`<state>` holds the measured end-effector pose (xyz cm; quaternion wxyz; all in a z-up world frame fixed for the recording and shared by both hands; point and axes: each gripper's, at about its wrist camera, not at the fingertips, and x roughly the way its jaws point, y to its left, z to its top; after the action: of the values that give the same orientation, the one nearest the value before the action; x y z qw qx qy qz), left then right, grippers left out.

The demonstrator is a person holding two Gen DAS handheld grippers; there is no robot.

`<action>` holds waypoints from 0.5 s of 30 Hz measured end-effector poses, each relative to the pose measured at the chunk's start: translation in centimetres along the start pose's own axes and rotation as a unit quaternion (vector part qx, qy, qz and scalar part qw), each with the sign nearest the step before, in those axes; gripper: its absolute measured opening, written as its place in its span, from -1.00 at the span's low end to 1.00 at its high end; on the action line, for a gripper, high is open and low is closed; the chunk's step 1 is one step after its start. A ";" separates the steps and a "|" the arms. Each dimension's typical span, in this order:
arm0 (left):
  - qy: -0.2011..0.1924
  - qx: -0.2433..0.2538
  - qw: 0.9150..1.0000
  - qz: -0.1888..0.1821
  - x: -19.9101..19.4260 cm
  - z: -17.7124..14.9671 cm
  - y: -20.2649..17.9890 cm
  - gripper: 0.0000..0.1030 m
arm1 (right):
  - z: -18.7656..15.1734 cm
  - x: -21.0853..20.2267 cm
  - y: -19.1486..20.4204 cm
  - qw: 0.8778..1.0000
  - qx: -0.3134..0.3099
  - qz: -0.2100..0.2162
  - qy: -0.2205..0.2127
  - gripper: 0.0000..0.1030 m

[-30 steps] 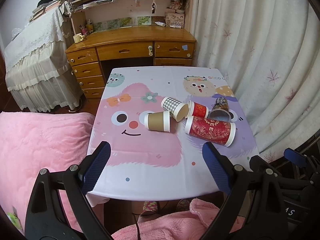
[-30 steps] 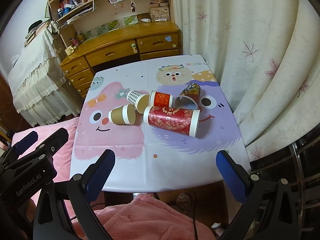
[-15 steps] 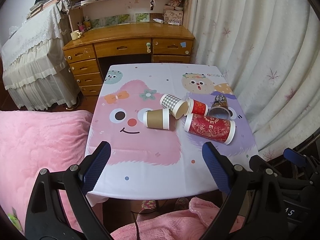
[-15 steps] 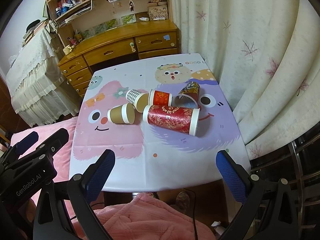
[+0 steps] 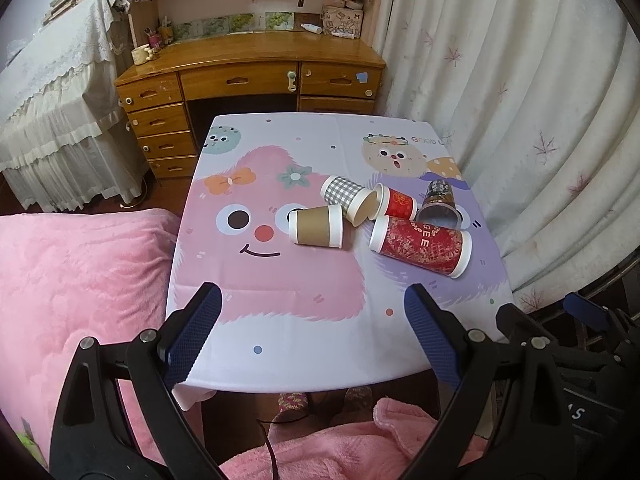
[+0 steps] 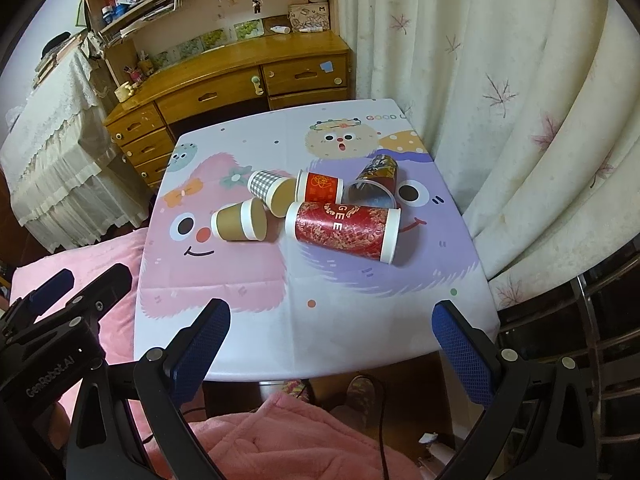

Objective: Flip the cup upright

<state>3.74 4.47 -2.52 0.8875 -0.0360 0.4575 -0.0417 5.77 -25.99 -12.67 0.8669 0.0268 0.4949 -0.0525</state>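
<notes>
Several paper cups lie on their sides in a cluster on the cartoon tablecloth (image 5: 304, 312): a brown cup (image 5: 316, 226), a grey checked cup (image 5: 348, 197), a small red cup (image 5: 398, 203), a dark patterned cup (image 5: 438, 204) and a large red cup (image 5: 422, 245). The same cups show in the right wrist view: brown (image 6: 240, 222), checked (image 6: 270, 190), small red (image 6: 322, 188), dark (image 6: 374, 184), large red (image 6: 344, 230). My left gripper (image 5: 312, 320) is open and empty above the table's near edge. My right gripper (image 6: 330, 328) is open and empty, also near the front edge.
A wooden desk (image 5: 248, 68) with shelves stands behind the table. White curtains (image 5: 520, 100) hang close on the right. A pink blanket (image 5: 72, 288) lies left and below. A covered piece of furniture (image 5: 52, 92) stands at far left. The left gripper's body (image 6: 52, 328) shows at lower left.
Both grippers have drifted slightly forward and lower toward the table; the cups look a little larger. No cup has moved. Both grippers stay open.
</notes>
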 end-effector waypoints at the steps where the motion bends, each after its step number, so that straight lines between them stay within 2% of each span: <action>1: 0.000 0.000 1.000 -0.003 0.0 0.2 0.1 0.78 | 0.1 0.1 0.5 1.000 0.001 -0.003 0.003 0.99; 9: 0.011 0.023 0.999 -0.042 0.6 0.9 2.9 0.78 | 0.0 0.1 3.1 0.999 0.030 -0.034 -0.011 0.99; 15: 0.031 0.053 0.997 -0.041 2.0 0.9 4.6 0.78 | -0.7 1.0 4.5 0.998 0.047 -0.041 -0.027 0.99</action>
<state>5.82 8.89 -4.15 0.8713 -0.0063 0.4797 -0.1034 6.20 -21.54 -13.88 0.8751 0.0458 0.4687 -0.1115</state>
